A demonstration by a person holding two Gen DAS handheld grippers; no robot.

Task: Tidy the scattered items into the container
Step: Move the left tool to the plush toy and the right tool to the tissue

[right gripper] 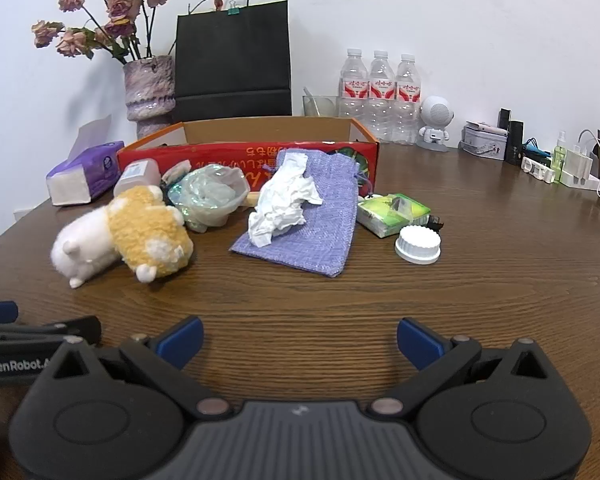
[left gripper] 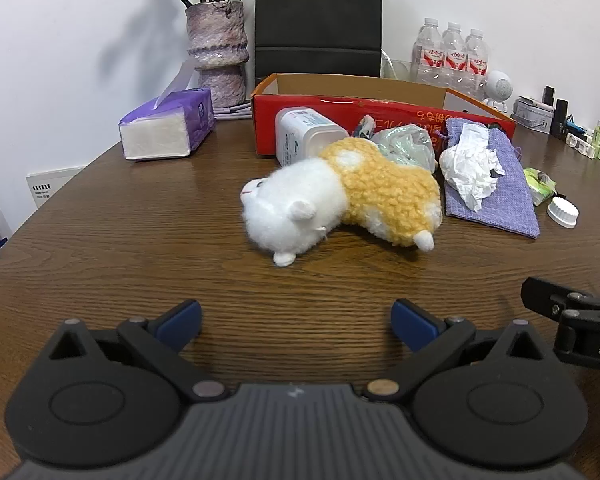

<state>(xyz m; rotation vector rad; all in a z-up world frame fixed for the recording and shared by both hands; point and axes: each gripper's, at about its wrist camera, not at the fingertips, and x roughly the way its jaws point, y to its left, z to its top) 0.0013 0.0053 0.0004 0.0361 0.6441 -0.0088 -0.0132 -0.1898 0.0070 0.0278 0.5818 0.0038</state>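
I see the red cardboard box (right gripper: pixel 204 151) standing open at the back of the brown wooden surface (right gripper: pixel 480 280), its orange-printed wall facing me. The clutter lies in front of it, outside the box. A white and yellow plush toy (left gripper: pixel 340 196) lies on its side nearest my left gripper (left gripper: pixel 296 322). Just behind the plush, a white plastic container (left gripper: pixel 304 136) lies tipped over against the box wall, and a crumpled clear plastic bag (right gripper: pixel 212 196) sits beside it, touching the plush. To the right a lavender cloth pouch (right gripper: pixel 316 224) lies flat, its top end against the box, with a crumpled white tissue (right gripper: pixel 280 204) resting on top of it. Right of the pouch sits a green packet (right gripper: pixel 392 210), and just in front of that a white ribbed cap (right gripper: pixel 418 245).

My left jaws are released, spread wide with nothing between the blue pads, hovering over bare wood short of the plush. My right gripper (right gripper: pixel 300 342) is the same: jaws released, empty, above the surface well short of the pouch. Both grippers sit side by side, each catching the other at the edge of its view.

Further out, a purple tissue pack (left gripper: pixel 168 128) lies left of the box, a vase of dried roses (right gripper: pixel 150 88) and a black paper bag (right gripper: pixel 234 60) stand behind it, and three water bottles (right gripper: pixel 380 96) line the wall
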